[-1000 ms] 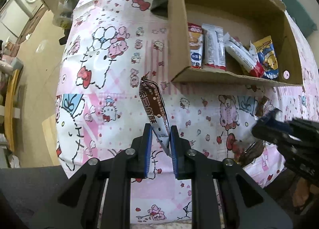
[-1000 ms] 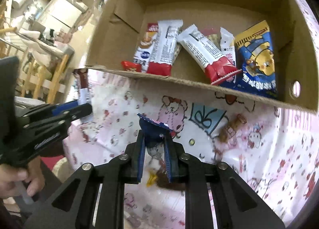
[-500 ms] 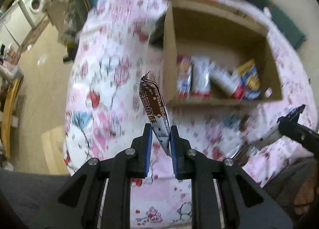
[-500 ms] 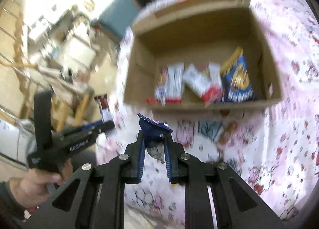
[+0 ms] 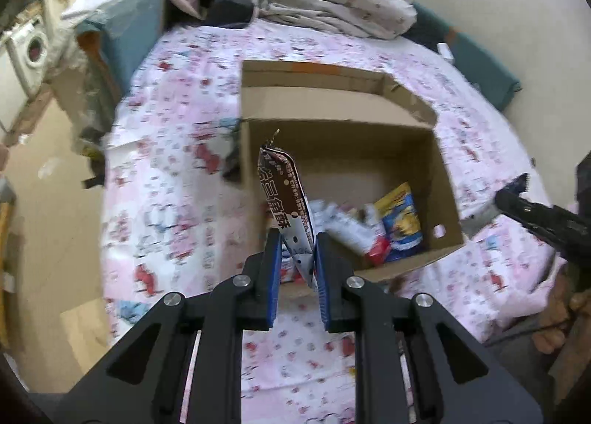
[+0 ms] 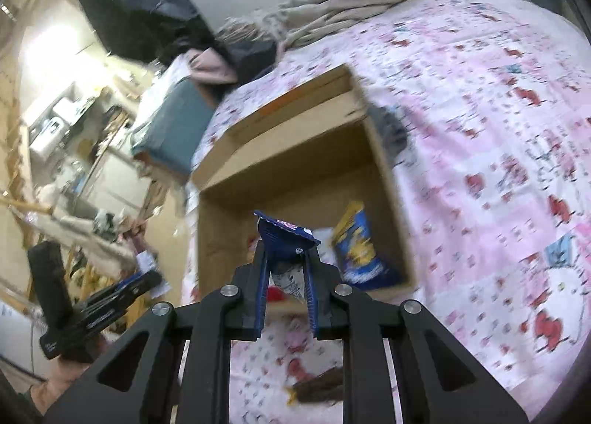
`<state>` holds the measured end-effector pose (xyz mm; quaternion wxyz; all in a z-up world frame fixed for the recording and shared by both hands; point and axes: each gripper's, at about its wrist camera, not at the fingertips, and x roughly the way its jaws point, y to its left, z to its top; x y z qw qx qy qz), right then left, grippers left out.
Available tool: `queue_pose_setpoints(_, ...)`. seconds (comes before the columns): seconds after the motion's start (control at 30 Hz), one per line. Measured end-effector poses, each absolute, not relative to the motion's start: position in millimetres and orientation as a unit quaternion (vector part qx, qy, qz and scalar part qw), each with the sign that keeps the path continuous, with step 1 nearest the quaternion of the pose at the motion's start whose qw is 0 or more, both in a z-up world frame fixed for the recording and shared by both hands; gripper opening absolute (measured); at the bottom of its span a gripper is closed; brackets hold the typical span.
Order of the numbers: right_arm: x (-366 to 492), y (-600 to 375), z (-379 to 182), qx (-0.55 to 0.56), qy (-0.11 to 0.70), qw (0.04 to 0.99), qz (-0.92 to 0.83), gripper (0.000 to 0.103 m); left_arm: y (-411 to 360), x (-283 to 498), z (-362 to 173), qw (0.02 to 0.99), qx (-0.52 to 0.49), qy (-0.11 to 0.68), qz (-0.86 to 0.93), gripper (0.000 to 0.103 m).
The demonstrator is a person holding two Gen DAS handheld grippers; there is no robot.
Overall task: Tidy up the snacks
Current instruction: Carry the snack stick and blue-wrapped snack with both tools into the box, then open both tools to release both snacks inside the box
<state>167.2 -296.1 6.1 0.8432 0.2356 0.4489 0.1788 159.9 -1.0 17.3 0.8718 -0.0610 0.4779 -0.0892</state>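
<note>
My left gripper point(image 5: 295, 257) is shut on a long brown-and-white snack packet point(image 5: 284, 198) that stands up between its blue pads, above the near left corner of an open cardboard box point(image 5: 424, 121). My right gripper point(image 6: 284, 268) is shut on a crumpled dark blue snack packet point(image 6: 282, 237), held over the near edge of the same cardboard box point(image 6: 295, 165). Inside lie a blue-and-yellow bag point(image 5: 400, 220) and red-and-white bars point(image 5: 354, 235). The right gripper point(image 5: 535, 213) also shows at the right edge of the left wrist view, the left gripper point(image 6: 110, 294) at the lower left of the right wrist view.
The box sits on a bed with a pink cartoon-print sheet point(image 5: 177, 165). A brown wrapped snack point(image 6: 317, 385) lies on the sheet near me. Rumpled bedding point(image 5: 325, 6) is heaped at the far end, a teal cushion point(image 5: 122, 43) at the left edge, floor beyond.
Both grippers have risen with their packets and tilted down, so the box is now seen from above with its inside open to view. The right gripper swung sideways and rolled.
</note>
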Motion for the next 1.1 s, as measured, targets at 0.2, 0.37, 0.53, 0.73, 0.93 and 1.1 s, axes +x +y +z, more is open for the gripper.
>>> queue_pose_setpoints(0.2, 182, -309, -18, 0.244, 0.463, 0.839, 0.150, 0.018, -10, 187, 2, 0.865, -0.075, 0.482, -0.120, 0.014)
queue_pose_setpoints(0.37, 187, -306, -34, 0.245, 0.482, 0.829, 0.145, 0.018, -23, 192, -25, 0.855, -0.050, 0.504, -0.109, 0.014)
queue_pose_setpoints(0.53, 191, -297, -48, 0.219, 0.501, 0.827, 0.131, 0.019, -28, 196, -47, 0.838, -0.042, 0.534, -0.105, 0.014)
queue_pose_setpoints(0.73, 193, -288, -56, 0.192, 0.518, 0.824, 0.120, 0.019, -27, 200, -52, 0.839, -0.038, 0.535, -0.091, 0.014)
queue_pose_setpoints(0.93, 195, -274, -58, 0.152, 0.527, 0.828, 0.119, 0.019, -29, 195, -49, 0.845, -0.028, 0.527, -0.089, 0.015)
queue_pose_setpoints(1.1, 196, -266, -61, 0.135, 0.534, 0.826, 0.122, 0.019, -34, 194, -48, 0.847, -0.016, 0.523, -0.090, 0.015)
